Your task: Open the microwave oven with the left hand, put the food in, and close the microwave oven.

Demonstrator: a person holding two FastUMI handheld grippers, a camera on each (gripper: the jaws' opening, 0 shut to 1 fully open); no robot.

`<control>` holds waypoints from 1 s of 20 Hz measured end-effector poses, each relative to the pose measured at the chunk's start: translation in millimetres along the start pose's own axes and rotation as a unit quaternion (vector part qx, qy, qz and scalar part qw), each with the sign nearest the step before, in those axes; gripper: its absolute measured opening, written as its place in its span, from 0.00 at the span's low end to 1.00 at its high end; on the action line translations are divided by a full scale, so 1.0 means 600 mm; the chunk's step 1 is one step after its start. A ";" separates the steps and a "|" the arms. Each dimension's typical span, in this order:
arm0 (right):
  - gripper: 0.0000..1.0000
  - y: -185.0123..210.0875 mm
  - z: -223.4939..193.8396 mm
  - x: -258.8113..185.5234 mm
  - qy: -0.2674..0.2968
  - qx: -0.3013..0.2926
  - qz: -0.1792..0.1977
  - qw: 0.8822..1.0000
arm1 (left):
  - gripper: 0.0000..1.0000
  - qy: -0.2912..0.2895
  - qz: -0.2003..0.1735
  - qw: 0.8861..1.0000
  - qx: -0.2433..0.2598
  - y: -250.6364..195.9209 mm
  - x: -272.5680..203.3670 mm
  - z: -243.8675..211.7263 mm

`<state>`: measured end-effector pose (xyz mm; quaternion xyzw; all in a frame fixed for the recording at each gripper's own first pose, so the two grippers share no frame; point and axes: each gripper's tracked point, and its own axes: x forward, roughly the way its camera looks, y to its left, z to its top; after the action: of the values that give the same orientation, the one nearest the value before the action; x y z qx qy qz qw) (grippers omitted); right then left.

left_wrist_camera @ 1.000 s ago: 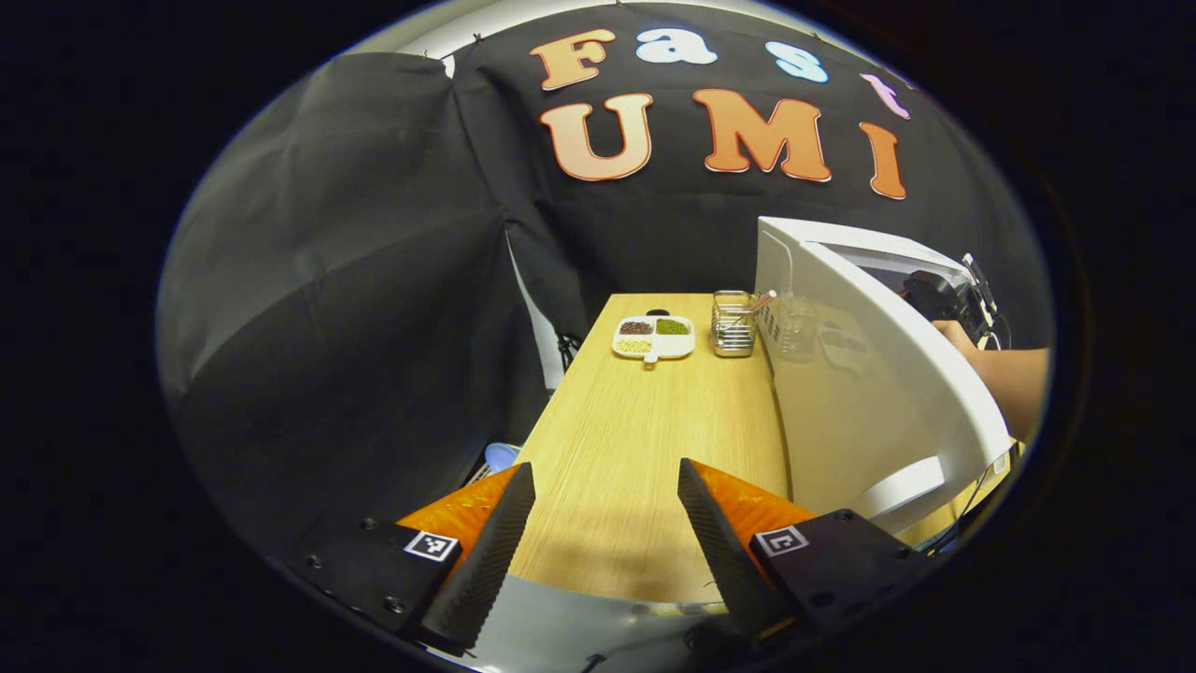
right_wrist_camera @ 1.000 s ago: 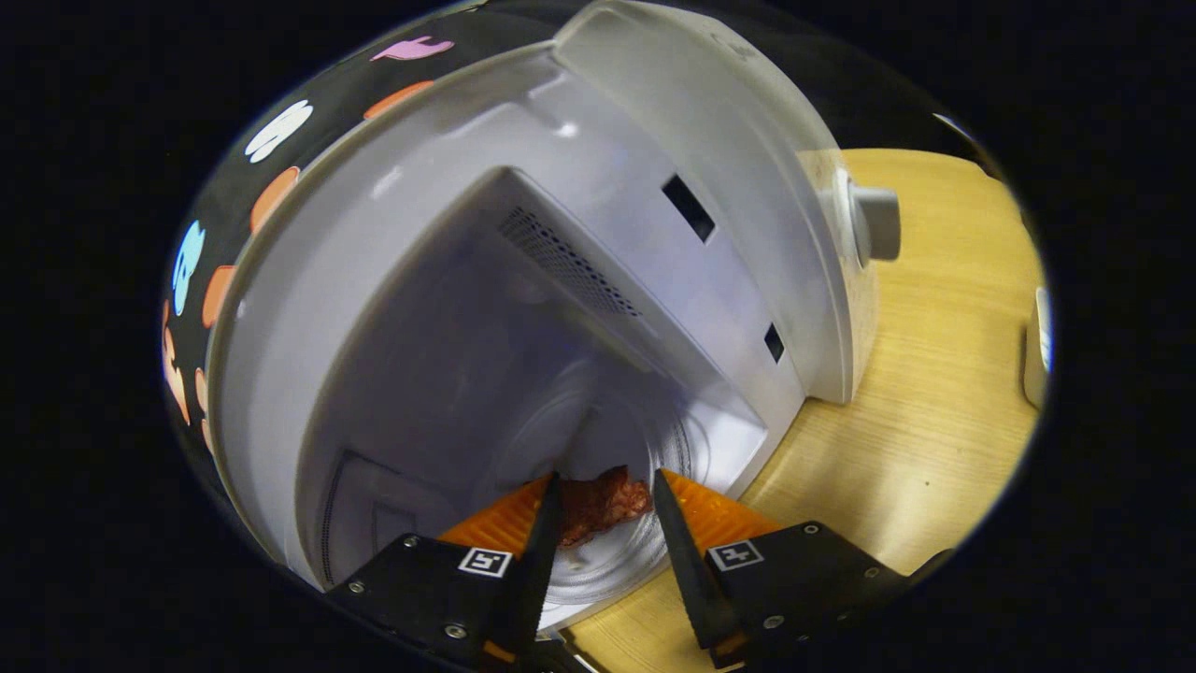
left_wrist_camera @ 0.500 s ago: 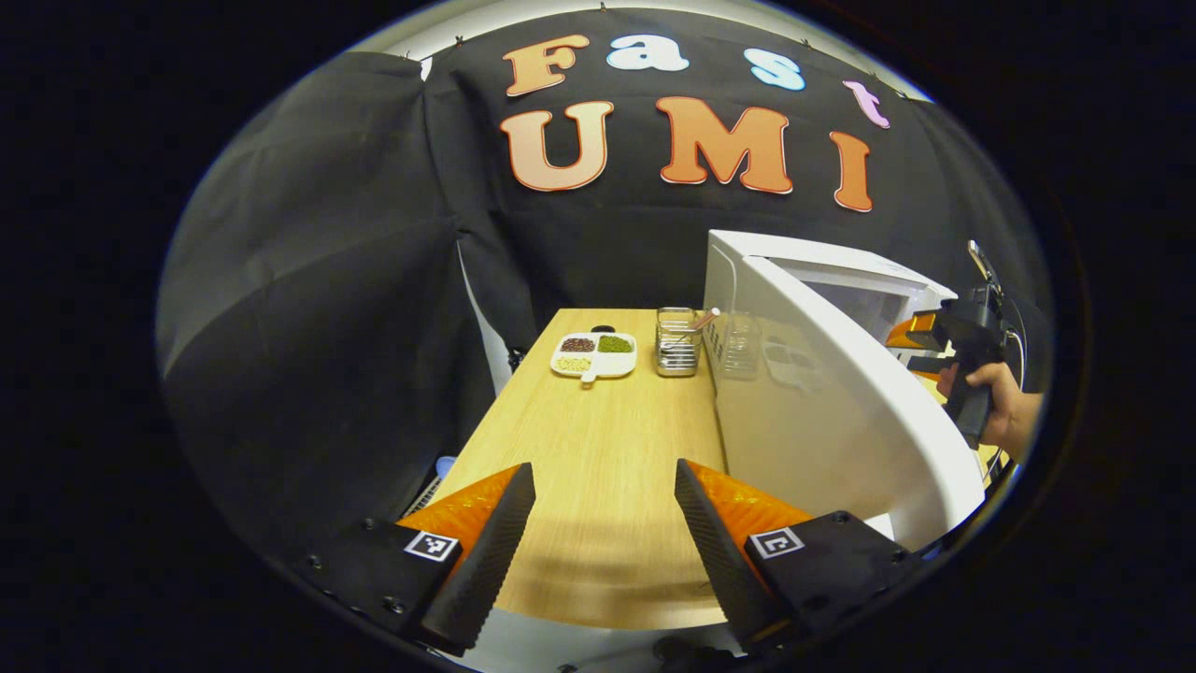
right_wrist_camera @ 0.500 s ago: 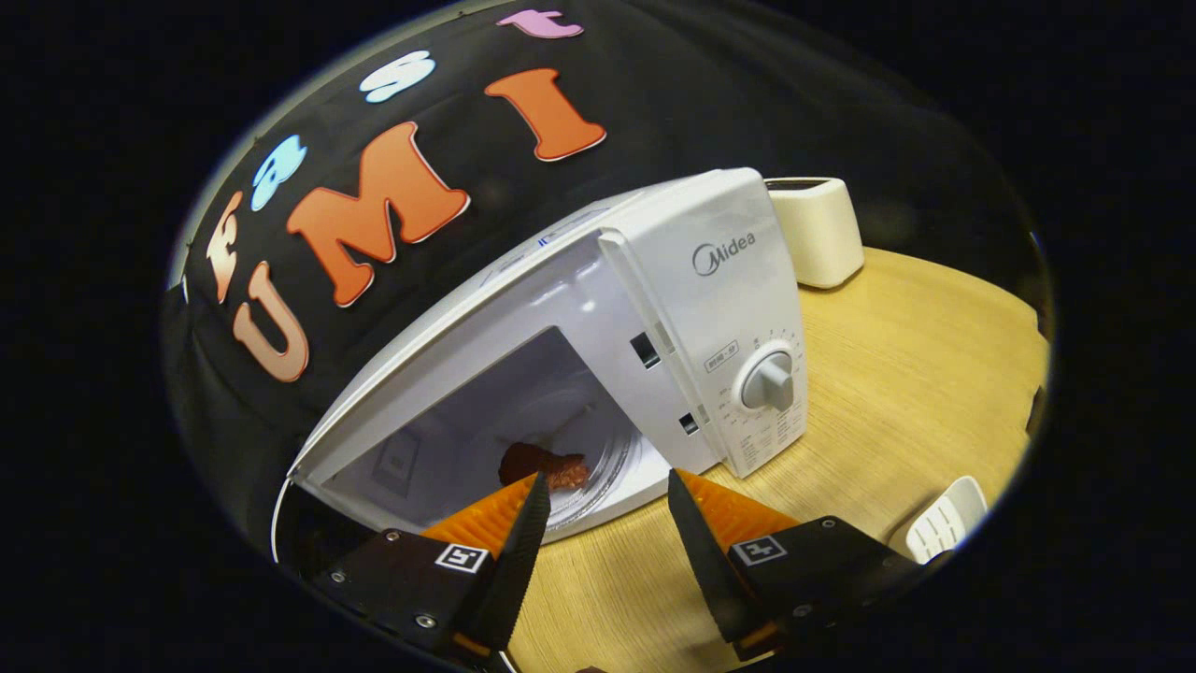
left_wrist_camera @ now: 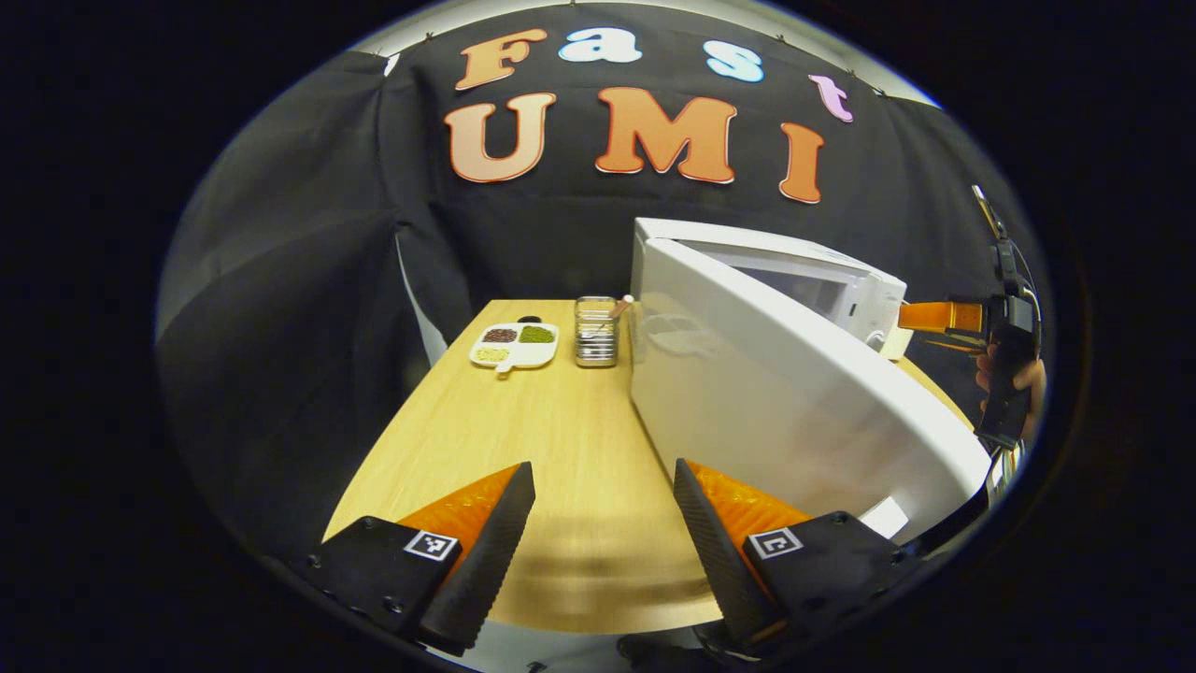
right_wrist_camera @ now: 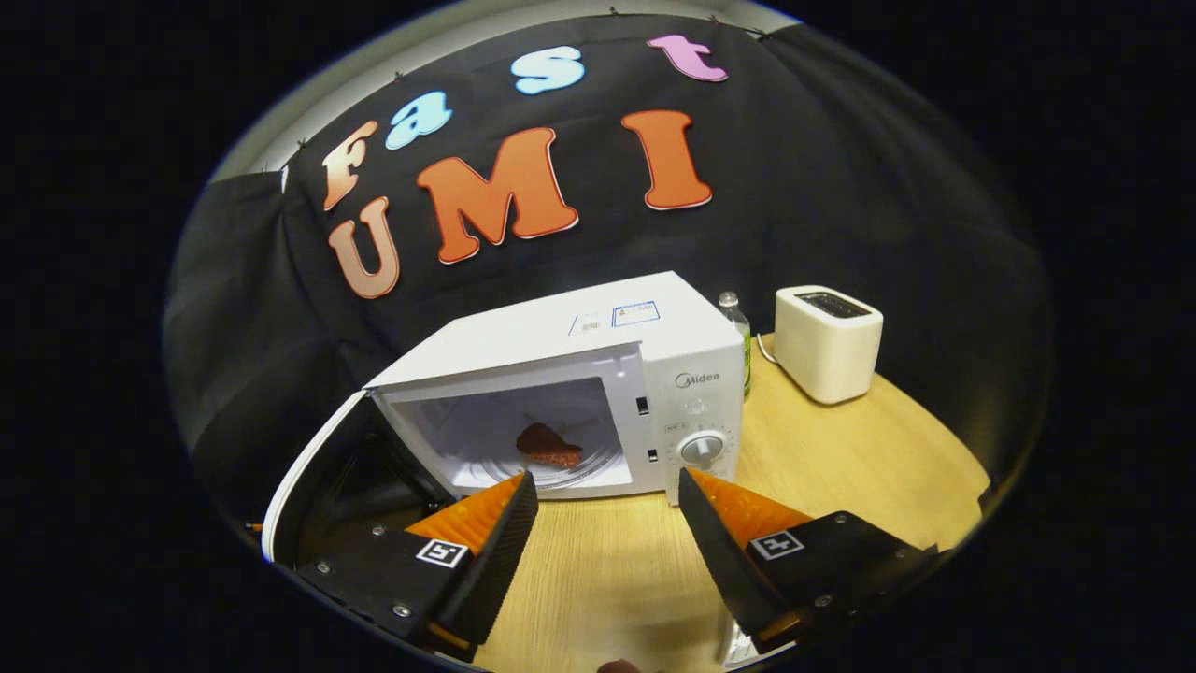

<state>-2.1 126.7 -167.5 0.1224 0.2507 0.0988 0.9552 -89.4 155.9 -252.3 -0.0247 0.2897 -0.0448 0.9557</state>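
1. The wooden table (right_wrist_camera: 869,467) is the biggest thing here. Everything else stands on it.
2. The white microwave oven (right_wrist_camera: 598,327) sits on the table with its front facing you in the right gripper view.
3. Its door (left_wrist_camera: 785,411) is swung wide open. In the left gripper view you see the white outside of the door, just to the right of your left gripper. In the right gripper view you see its dark inside at the left of the oven.
4. A cream toaster (right_wrist_camera: 827,341) stands to the right of the oven, a little apart from it.
5. Your left gripper (left_wrist_camera: 603,542) hangs over the near end of the table. Its two fingers are spread wide and there is nothing between them.
6. Your right gripper (right_wrist_camera: 607,551) is in front of the oven, above the table. Its fingers are spread wide too, and they hold nothing. In the left gripper view you can see this gripper far off past the door, with a hand (left_wrist_camera: 1023,374) around its grip.
7. A white tray (left_wrist_camera: 516,344) with little heaps of beans lies at the far end of the table.
8. A wire basket (left_wrist_camera: 596,332) stands just beside the tray, between it and the oven.
9. A small bottle (right_wrist_camera: 738,322) peeks out behind the oven, near the toaster.
10. The food (right_wrist_camera: 548,445) is a small red-brown piece. It lies on the glass plate (right_wrist_camera: 598,463) inside the oven.
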 end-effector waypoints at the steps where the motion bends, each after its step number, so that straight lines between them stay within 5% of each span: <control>1: 0.95 -0.009 0.006 -0.008 -0.005 -0.009 0.001 1.000 | 0.97 -0.001 -0.008 1.000 0.005 -0.019 0.003 0.002; 3: 0.95 -0.032 0.017 -0.021 -0.009 -0.019 -0.003 1.000 | 0.94 0.000 -0.026 1.000 0.011 -0.059 0.012 0.006; 4: 0.95 -0.044 0.022 -0.030 -0.011 -0.022 -0.007 1.000 | 1.00 -0.002 -0.039 0.999 0.016 -0.083 0.016 0.007; 11: 0.95 -0.111 0.071 -0.091 -0.034 -0.050 -0.021 0.998 | 0.82 -0.001 -0.105 0.993 0.052 -0.224 0.034 0.021; 20: 0.95 -0.168 0.104 -0.140 -0.053 -0.069 -0.033 0.996 | 0.83 -0.009 -0.160 0.983 0.093 -0.359 0.072 0.050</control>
<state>-29.9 -1.5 -104.9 0.0528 0.1963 0.0772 0.9761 -52.4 -62.3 -235.5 0.0175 0.2676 -0.2232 0.9372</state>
